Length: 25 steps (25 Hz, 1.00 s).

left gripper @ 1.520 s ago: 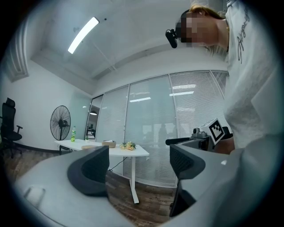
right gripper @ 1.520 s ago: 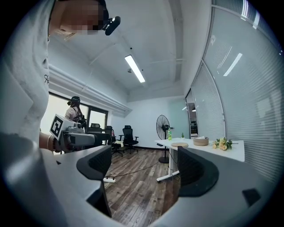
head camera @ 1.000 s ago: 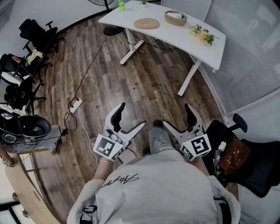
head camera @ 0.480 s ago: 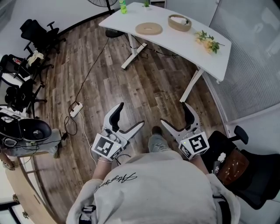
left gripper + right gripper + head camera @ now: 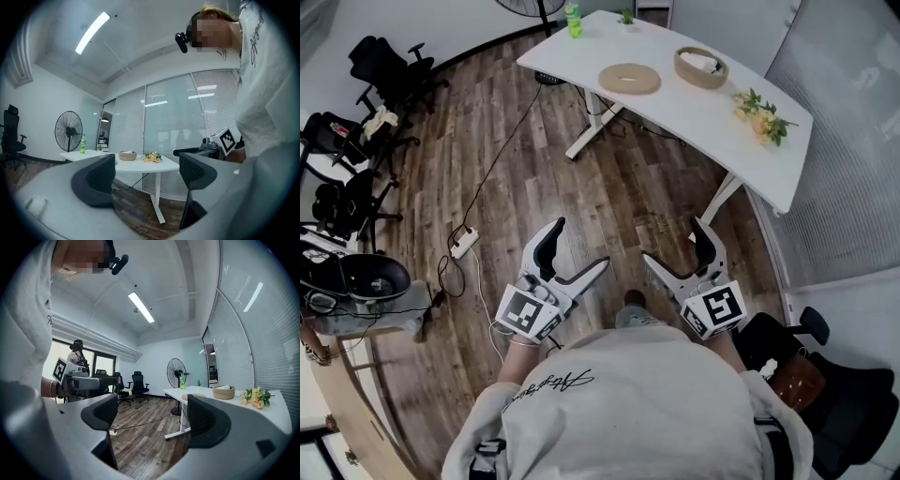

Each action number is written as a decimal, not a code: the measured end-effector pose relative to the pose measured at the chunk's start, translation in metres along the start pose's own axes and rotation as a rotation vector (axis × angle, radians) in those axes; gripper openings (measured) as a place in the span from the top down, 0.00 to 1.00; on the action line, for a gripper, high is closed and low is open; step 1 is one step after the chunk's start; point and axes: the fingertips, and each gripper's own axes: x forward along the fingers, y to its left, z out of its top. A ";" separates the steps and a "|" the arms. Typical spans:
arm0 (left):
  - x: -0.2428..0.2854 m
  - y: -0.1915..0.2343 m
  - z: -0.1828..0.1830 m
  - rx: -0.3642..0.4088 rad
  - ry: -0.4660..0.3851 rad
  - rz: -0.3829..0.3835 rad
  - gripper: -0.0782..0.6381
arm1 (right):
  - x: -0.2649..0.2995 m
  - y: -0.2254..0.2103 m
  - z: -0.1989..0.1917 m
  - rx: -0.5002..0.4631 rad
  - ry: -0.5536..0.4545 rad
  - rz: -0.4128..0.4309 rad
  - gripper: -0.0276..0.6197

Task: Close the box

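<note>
Left gripper (image 5: 581, 244), right gripper (image 5: 674, 241) agape; basket (image 5: 698, 81) indistinct.

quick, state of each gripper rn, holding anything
left gripper: open, holding nothing
right gripper: open, holding nothing

Wood floor (image 5: 628, 206) ahead gives free passage; white table (image 5: 712, 112) stands beyond.

Wood plank floor (image 5: 609, 197), white desk (image 5: 694, 94), black office chairs (image 5: 380, 66), standing fan (image 5: 177, 369)
</note>
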 end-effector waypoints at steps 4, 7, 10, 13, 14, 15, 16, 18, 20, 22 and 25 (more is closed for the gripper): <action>0.028 0.018 0.004 0.001 -0.006 0.012 0.31 | 0.019 -0.026 0.004 0.032 -0.010 0.011 0.27; 0.049 0.025 0.009 0.011 -0.016 0.010 0.31 | 0.030 -0.045 0.004 0.037 -0.008 0.015 0.27; 0.066 0.033 0.008 0.014 -0.014 0.013 0.31 | 0.039 -0.063 0.008 0.031 -0.013 0.020 0.27; 0.084 0.041 0.005 0.009 -0.016 0.019 0.31 | 0.047 -0.082 0.008 0.023 -0.020 0.027 0.27; 0.090 0.042 0.004 0.009 -0.016 0.021 0.31 | 0.049 -0.089 0.008 0.020 -0.021 0.028 0.27; 0.096 0.044 0.003 0.009 -0.017 0.023 0.31 | 0.050 -0.094 0.007 0.019 -0.020 0.029 0.27; 0.101 0.045 0.002 0.010 -0.017 0.025 0.31 | 0.052 -0.100 0.007 0.020 -0.019 0.028 0.27; 0.111 0.046 0.001 0.011 -0.021 0.025 0.31 | 0.054 -0.109 0.007 0.020 -0.015 0.032 0.27; 0.119 0.046 0.002 0.012 -0.025 0.027 0.31 | 0.056 -0.116 0.006 0.014 -0.015 0.041 0.27; 0.122 0.048 0.002 0.009 -0.026 0.032 0.31 | 0.060 -0.119 0.005 0.008 -0.016 0.051 0.27; 0.121 0.052 -0.001 0.000 -0.012 0.032 0.31 | 0.067 -0.119 0.005 0.013 -0.018 0.059 0.27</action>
